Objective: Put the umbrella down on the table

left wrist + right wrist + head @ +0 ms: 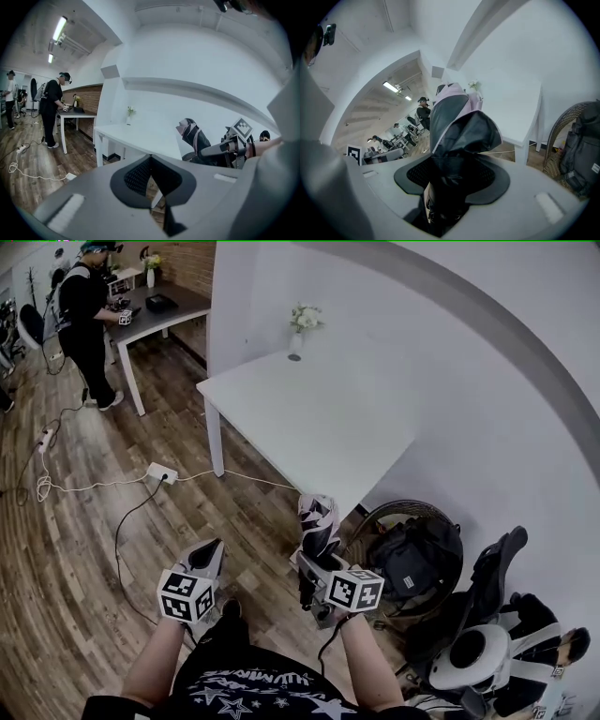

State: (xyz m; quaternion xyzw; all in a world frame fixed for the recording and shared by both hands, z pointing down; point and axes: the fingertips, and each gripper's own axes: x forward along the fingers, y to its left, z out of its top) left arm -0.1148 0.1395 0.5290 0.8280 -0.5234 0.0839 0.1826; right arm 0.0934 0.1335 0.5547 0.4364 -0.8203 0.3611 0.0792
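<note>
A folded umbrella (317,526), black with pink and white panels, stands upright in my right gripper (314,568), whose jaws are shut on its lower part. In the right gripper view the umbrella (459,136) fills the space between the pads and rises past the right gripper (454,159). The white table (309,418) lies ahead, its near corner just beyond the umbrella's top. My left gripper (208,554) hangs beside it over the wooden floor, jaws together and holding nothing. From the left gripper (151,157), the umbrella (194,138) and right gripper (229,147) show to the right.
A small vase of flowers (298,334) stands at the table's far edge by the wall. A wicker basket (375,521) holding a black backpack sits at the right, with a dark chair (492,577) behind it. A power strip (161,472) and cables lie on the floor. A person (84,315) stands at a far desk.
</note>
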